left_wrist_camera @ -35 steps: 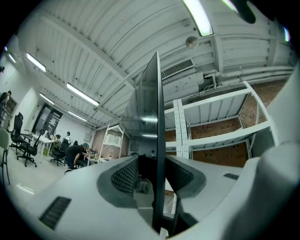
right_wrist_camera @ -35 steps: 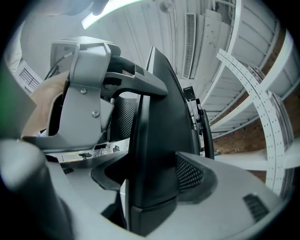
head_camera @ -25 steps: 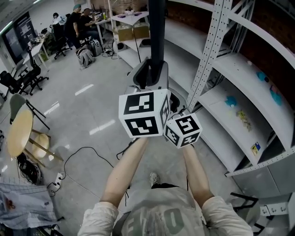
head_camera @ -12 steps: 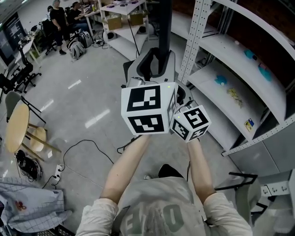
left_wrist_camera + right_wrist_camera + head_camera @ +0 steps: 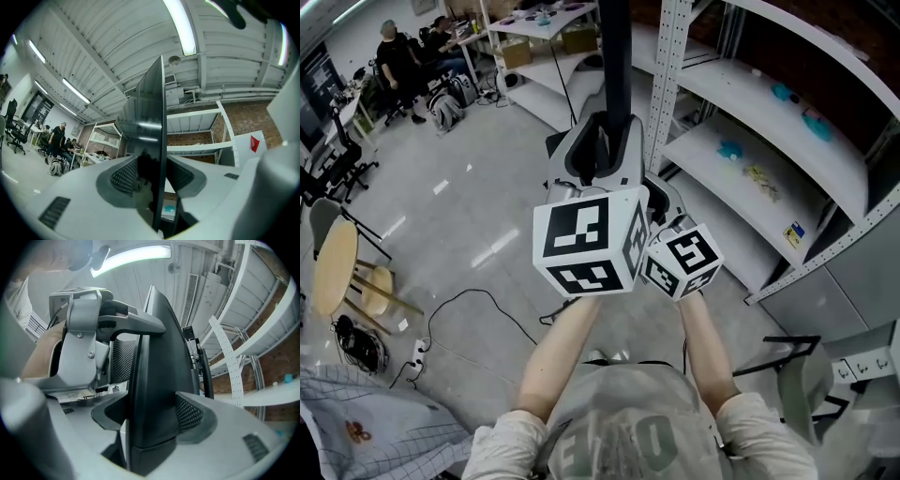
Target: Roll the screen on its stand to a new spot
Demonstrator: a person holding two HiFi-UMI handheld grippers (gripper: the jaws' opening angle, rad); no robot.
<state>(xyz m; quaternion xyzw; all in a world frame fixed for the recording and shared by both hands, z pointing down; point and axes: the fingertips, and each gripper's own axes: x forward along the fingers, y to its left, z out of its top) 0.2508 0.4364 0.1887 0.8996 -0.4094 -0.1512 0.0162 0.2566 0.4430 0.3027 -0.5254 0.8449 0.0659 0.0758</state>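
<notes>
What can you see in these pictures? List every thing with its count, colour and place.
screen: one, black, edge-on, centre
big shelf rack: one, white, right of the screen
small teal things: three, on the rack's shelves
round table: one, tan, left edge
cable: one, black, lying lower left
people: two, dark clothes, far top left
left tool: one, grey, shut on the screen's thin edge
right tool: one, grey, shut on the screen's thicker back
forearms: two, bare, below the tools
</notes>
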